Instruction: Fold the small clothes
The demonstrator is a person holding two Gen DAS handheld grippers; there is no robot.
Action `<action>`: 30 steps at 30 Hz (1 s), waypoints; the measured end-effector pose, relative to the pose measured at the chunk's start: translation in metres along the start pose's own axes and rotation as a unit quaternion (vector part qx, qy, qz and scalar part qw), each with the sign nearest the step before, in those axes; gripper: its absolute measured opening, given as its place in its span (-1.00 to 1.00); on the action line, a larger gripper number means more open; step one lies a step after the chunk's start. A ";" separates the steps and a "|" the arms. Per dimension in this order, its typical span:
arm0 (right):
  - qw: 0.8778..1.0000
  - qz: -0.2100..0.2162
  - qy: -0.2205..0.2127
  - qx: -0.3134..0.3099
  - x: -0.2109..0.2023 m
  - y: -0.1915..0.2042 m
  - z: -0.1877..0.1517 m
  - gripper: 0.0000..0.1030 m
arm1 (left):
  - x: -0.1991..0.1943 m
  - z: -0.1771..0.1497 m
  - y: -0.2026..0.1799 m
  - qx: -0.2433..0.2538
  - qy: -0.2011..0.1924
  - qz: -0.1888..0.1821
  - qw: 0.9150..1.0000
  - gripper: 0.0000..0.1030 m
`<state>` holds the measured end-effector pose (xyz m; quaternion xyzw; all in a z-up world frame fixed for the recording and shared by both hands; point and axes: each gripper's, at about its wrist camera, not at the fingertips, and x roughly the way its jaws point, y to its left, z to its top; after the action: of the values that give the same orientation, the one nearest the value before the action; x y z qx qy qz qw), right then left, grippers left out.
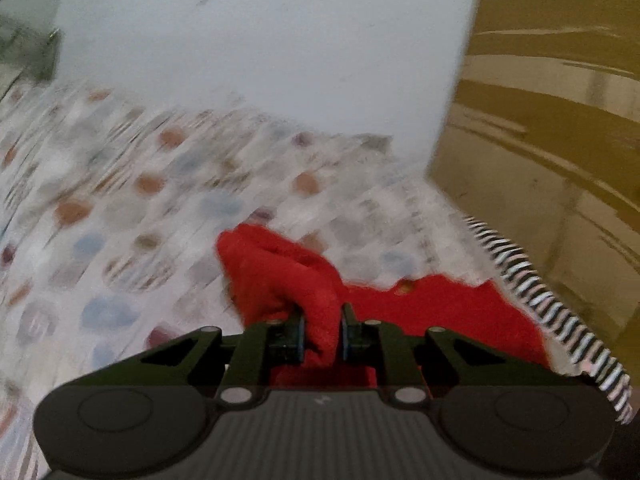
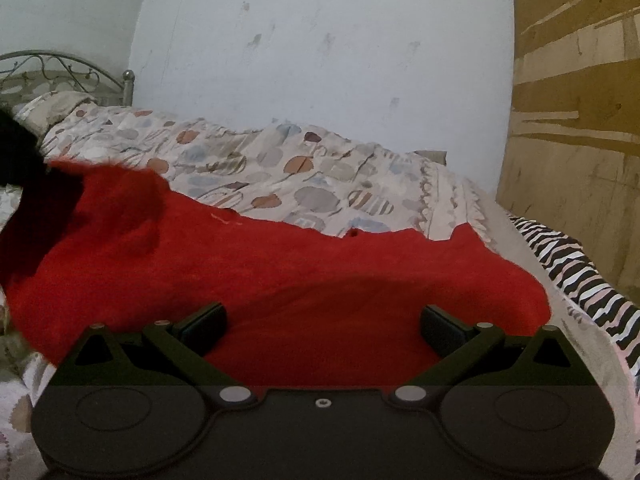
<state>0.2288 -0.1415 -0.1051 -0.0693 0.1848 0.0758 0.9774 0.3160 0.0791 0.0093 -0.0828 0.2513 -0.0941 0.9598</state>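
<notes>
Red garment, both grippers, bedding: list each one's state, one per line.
Red garment: spread on the bed, one bunched edge pinched and raised.
Left gripper: jaws shut on the red garment's fold.
Right gripper: jaws wide open, holding nothing, over the garment.
Patterned bedspread: rumpled, partly under the garment.
Striped cloth: lying along the bed's edge.

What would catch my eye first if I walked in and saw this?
The bright red garment, spread across the bed's patterned quilt. Next, the left gripper, shut on a bunched fold of that red cloth, while the right gripper hangs open above it. A zebra-striped cloth edges the bed on the right.
</notes>
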 end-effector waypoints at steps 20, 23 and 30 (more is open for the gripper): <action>0.991 -0.124 -0.007 -0.055 -0.039 -0.056 -0.035 0.99 | 0.062 -0.023 -0.158 0.150 0.097 -0.162 0.970 -0.66; 0.991 -0.122 -0.007 -0.048 -0.037 -0.058 -0.040 0.99 | 0.062 -0.017 -0.150 0.127 0.098 -0.181 0.970 -0.23; 0.992 -0.122 -0.006 -0.033 -0.049 -0.057 -0.046 0.99 | 0.042 -0.007 -0.141 0.100 0.074 -0.229 0.965 0.90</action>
<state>0.1779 -0.2112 -0.1232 -0.1234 0.1664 -0.0380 0.9776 0.3283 -0.0676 0.0126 -0.0348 0.2857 -0.3417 0.8946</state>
